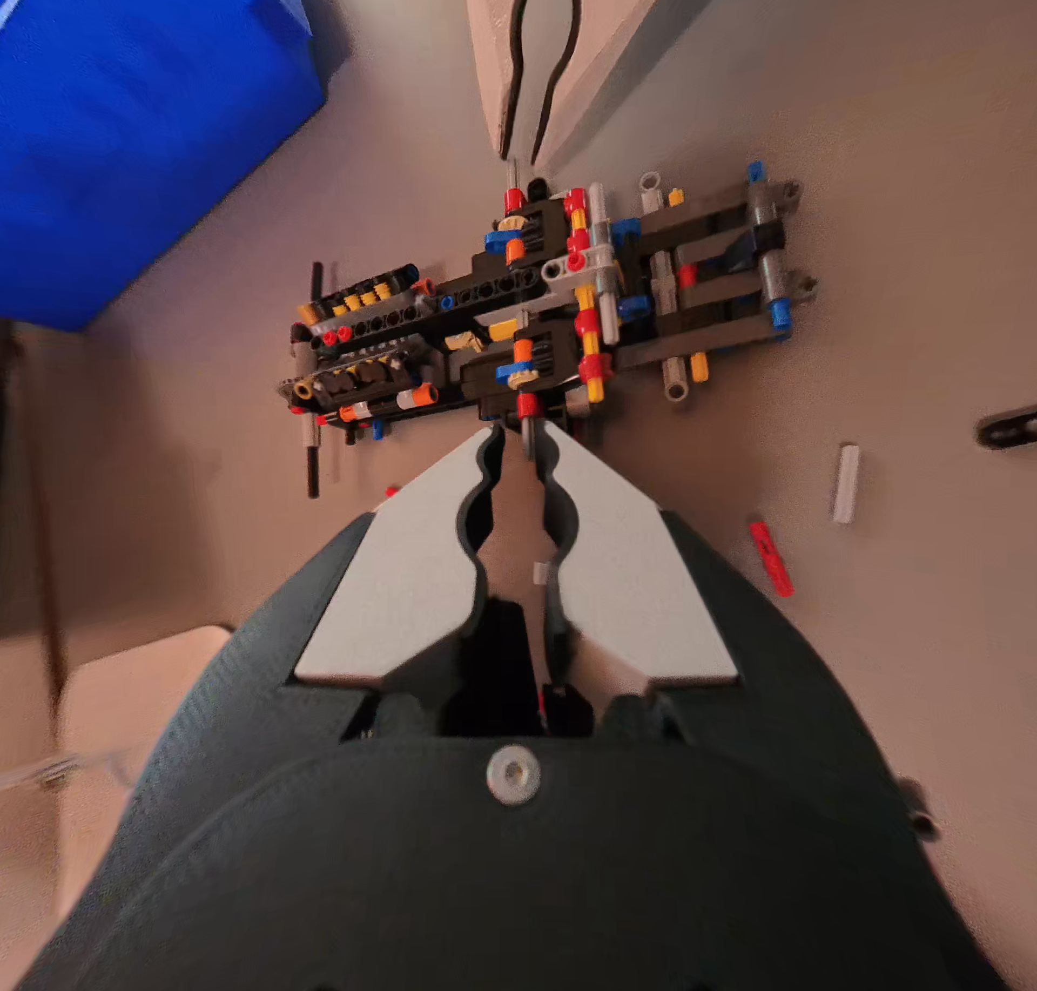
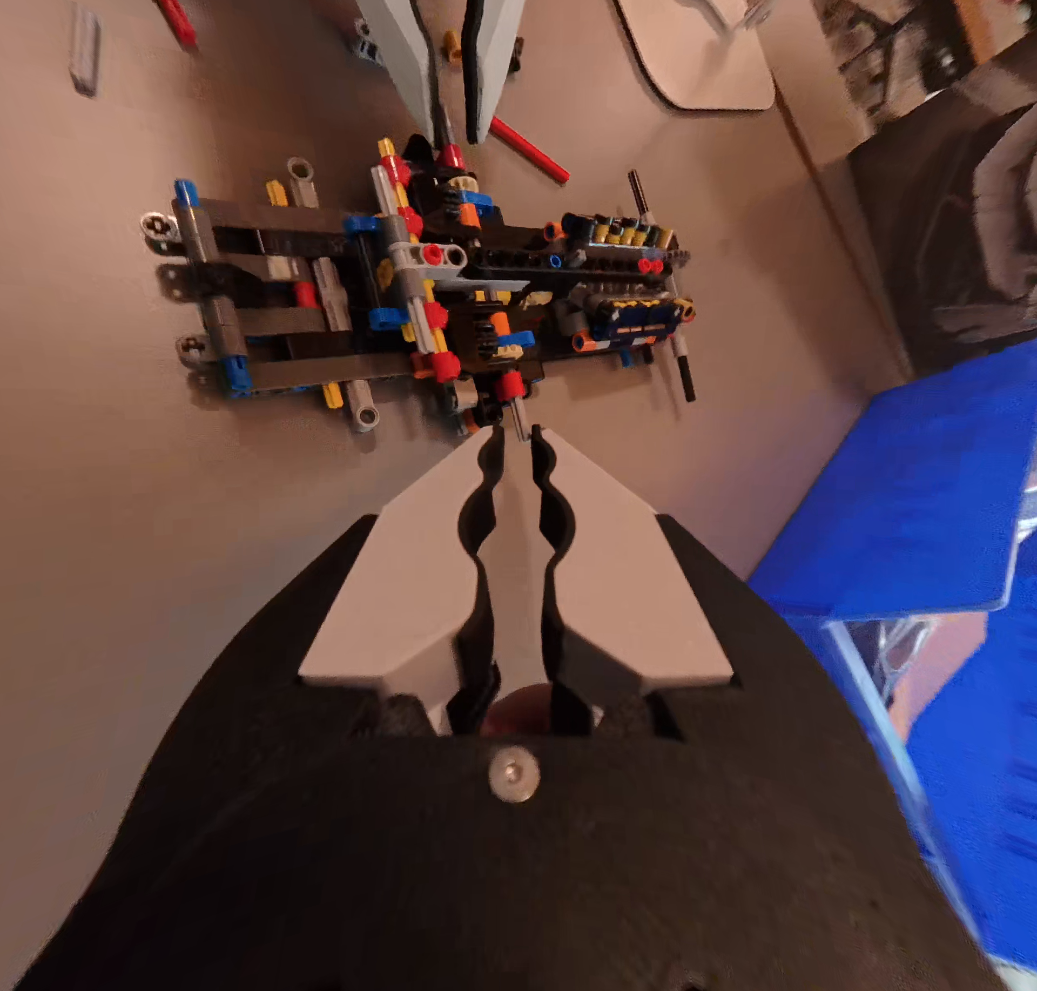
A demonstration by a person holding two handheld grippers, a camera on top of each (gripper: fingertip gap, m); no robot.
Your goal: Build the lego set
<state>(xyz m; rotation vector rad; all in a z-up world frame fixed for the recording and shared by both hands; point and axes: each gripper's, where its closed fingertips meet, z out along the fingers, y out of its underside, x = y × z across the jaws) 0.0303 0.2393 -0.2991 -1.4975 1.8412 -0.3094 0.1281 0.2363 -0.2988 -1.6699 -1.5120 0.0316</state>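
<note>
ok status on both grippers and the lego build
Left gripper and right gripper slightly open, tips at opposite axle ends of lego chassis. Nothing gripped. Loose red beam nearby.

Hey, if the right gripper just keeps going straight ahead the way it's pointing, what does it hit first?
Most likely the grey axle stub below the red bushing on the lego assembly; it sits just ahead of the right gripper.

Blue box (image 1: 151,122), cut off by the top and left picture edges and smeared by blur. Black beam (image 1: 1007,428), cropped at the right picture edge. Opposing gripper (image 1: 553,49), only its fingers in view. Clear plastic piece (image 1: 62,770), too blurred to identify. Red beam (image 2: 165,2), cropped at the top edge. Pale board (image 2: 701,38), partly out of frame.
</note>
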